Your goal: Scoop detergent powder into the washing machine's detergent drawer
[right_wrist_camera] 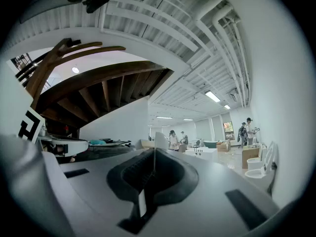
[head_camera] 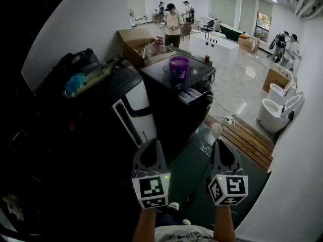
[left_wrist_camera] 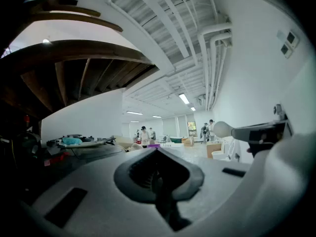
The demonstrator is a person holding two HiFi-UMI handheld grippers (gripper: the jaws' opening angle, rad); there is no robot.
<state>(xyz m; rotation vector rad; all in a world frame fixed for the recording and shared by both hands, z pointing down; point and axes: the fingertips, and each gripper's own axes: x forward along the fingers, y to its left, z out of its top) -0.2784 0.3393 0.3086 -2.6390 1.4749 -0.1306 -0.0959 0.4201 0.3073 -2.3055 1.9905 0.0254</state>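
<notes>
while both grippers hover in front of the washing machine, well apart from it, the right gripper is clenched on a white scoop, whose bowl sticks out past the jaws toward the machine. the left gripper has its jaws pressed together with nothing between them. the detergent drawer stands pulled out of the machine's front, and a purple tub sits on the machine's top.
</notes>
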